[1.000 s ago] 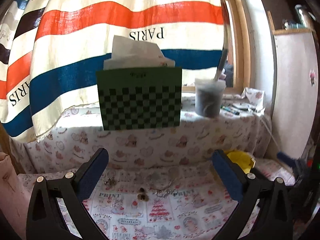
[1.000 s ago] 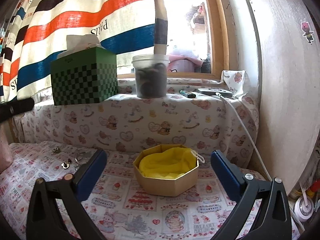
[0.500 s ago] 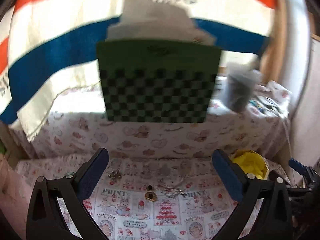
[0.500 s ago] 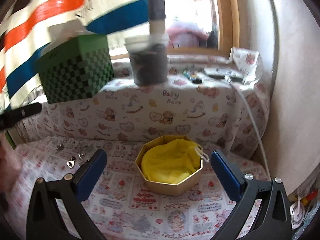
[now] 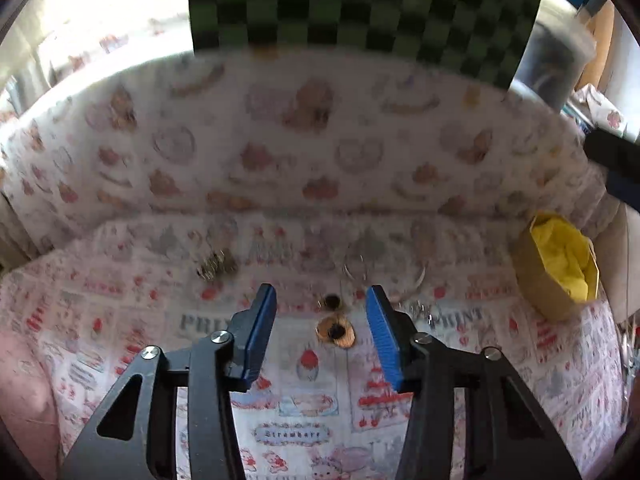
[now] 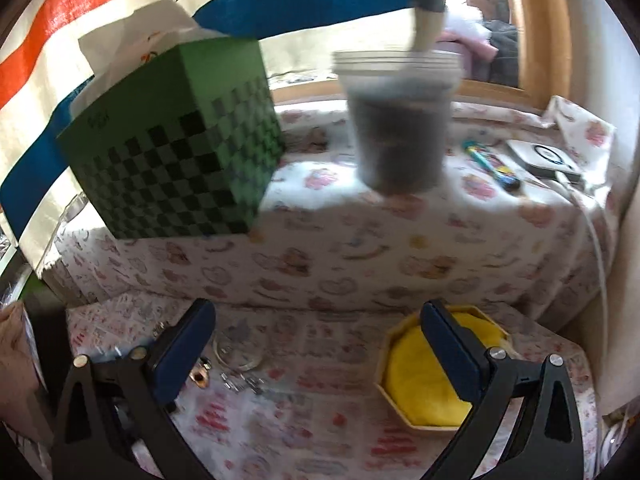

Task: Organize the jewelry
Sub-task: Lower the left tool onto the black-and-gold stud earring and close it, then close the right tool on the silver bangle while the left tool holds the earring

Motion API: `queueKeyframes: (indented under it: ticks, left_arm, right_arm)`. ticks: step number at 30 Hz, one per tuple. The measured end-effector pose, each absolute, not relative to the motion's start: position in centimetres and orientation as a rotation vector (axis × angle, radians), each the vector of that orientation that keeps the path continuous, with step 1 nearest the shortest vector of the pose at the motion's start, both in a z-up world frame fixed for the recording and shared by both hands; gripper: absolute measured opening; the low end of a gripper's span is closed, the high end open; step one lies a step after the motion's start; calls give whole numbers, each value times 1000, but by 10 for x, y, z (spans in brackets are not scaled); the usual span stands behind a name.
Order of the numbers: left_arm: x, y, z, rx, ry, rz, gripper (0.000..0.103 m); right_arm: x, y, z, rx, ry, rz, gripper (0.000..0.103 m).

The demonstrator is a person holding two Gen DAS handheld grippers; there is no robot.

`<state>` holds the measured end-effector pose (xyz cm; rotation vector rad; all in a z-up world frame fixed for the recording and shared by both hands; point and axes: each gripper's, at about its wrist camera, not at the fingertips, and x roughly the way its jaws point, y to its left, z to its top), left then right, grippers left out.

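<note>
Several small jewelry pieces lie on the printed tablecloth. A gold-and-black earring [image 5: 335, 331] lies between the blue pads of my left gripper [image 5: 321, 307], which is open but narrowed, low over the cloth. A silver cluster [image 5: 216, 268] lies to its left, silver hoops [image 5: 362, 270] and a chain [image 5: 420, 310] to its right. An octagonal box lined with yellow cloth [image 5: 560, 264] stands at the right. My right gripper [image 6: 316, 340] is wide open and empty, with the box [image 6: 424, 384] by its right finger and the jewelry [image 6: 240, 356] by its left.
A green checkered tissue box [image 6: 176, 168] and a plastic cup [image 6: 400, 120] stand on the raised cloth-covered ledge behind. A white cable [image 6: 596, 248] hangs down the ledge at right. A striped curtain [image 6: 60, 40] hangs at the back.
My left gripper has dropped toward the cloth and its jaws have narrowed around the gold-and-black earring. My right gripper has moved left and lower, still wide open.
</note>
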<state>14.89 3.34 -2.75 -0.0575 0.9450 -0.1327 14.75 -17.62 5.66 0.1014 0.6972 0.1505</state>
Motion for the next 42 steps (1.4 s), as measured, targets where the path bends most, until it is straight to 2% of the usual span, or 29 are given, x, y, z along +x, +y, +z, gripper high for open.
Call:
queueKeyframes:
  ticks: [2, 3, 4, 18, 25, 30, 35, 37, 42]
  left_arm:
    - [149, 36, -30, -90, 964, -150, 31]
    - [149, 39, -32, -109, 974, -141, 18]
    - [150, 40, -34, -121, 986, -136, 11]
    - [150, 28, -55, -92, 1047, -132, 11]
    - [149, 6, -63, -11, 998, -122, 9]
    - [127, 33, -16, -55, 823, -48, 9]
    - [112, 76, 17, -145, 670, 53, 9]
    - [116, 98, 16, -188, 672, 69, 9]
    - [139, 126, -14, -257, 760, 120, 9]
  right_arm:
    - [154, -168, 55, 105, 706, 171, 103]
    - [157, -166, 53, 105, 710, 175, 103]
    - [159, -163, 51, 102, 717, 179, 103]
    - [182, -160, 6, 78, 840, 195, 102]
    - [180, -153, 2, 59, 845, 210, 102]
    - [184, -153, -11, 188, 835, 256, 95]
    - [179, -128, -20, 87, 818, 327, 88]
    - [177, -112, -24, 25, 839, 334, 86]
    - [195, -78, -45, -52, 987, 321, 74]
